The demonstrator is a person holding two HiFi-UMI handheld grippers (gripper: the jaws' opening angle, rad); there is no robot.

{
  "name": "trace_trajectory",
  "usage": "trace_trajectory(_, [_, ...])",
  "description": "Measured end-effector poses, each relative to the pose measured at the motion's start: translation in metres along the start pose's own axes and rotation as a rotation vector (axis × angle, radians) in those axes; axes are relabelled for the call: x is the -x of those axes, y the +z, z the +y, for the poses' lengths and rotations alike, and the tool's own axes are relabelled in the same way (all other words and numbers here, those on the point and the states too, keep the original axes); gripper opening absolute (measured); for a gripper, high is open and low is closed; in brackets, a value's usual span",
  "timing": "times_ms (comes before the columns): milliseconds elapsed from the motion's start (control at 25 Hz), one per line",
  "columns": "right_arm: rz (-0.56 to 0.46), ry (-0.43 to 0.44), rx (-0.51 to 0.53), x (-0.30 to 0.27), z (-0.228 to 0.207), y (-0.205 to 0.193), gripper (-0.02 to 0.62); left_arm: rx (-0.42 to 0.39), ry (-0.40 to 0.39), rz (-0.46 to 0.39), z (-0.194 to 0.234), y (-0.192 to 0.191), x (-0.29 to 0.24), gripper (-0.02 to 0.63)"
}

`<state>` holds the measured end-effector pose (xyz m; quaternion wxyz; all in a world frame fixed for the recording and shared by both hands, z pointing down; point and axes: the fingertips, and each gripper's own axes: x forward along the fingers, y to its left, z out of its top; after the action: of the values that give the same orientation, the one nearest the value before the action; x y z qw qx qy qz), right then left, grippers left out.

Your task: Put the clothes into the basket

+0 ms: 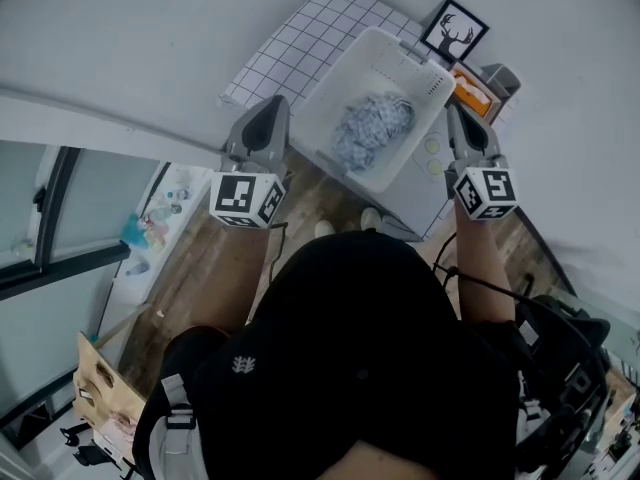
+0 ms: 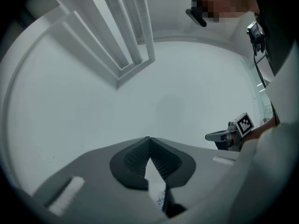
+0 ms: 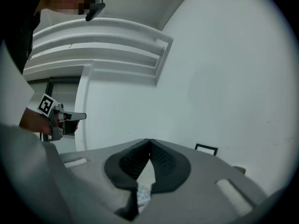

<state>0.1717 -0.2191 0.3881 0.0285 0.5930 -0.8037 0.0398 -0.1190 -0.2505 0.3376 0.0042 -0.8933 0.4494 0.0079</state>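
A white plastic basket (image 1: 322, 116) stands in front of me in the head view, with a crumpled blue-and-white patterned garment (image 1: 372, 126) lying inside it. My left gripper (image 1: 277, 102) hangs at the basket's left rim, and my right gripper (image 1: 456, 110) at its right rim. The left gripper view shows the left gripper (image 2: 149, 139) shut, pads meeting at the tips with nothing between them. My right gripper (image 3: 149, 141) is likewise shut and empty. A sliver of the patterned fabric (image 3: 142, 195) shows low behind the right gripper's pads, not gripped.
The basket rests on a checked white mat (image 1: 300, 43) on a pale surface. A framed deer picture (image 1: 455, 30) and an orange item (image 1: 470, 90) stand behind it to the right. Wooden floor (image 1: 225, 258) lies below, a window (image 1: 60, 218) to the left.
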Motion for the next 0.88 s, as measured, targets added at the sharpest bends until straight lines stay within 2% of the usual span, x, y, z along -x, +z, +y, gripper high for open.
trace_trajectory(200, [0.002,-0.05,0.049,0.01,-0.008,-0.006,0.002,-0.021,-0.011,0.01,-0.006,-0.006,0.0,0.005])
trace_trajectory(880, [0.025,-0.066,0.045,0.011,-0.014,-0.011,0.002,-0.005,-0.032,0.004,-0.009,-0.005,-0.01,0.005])
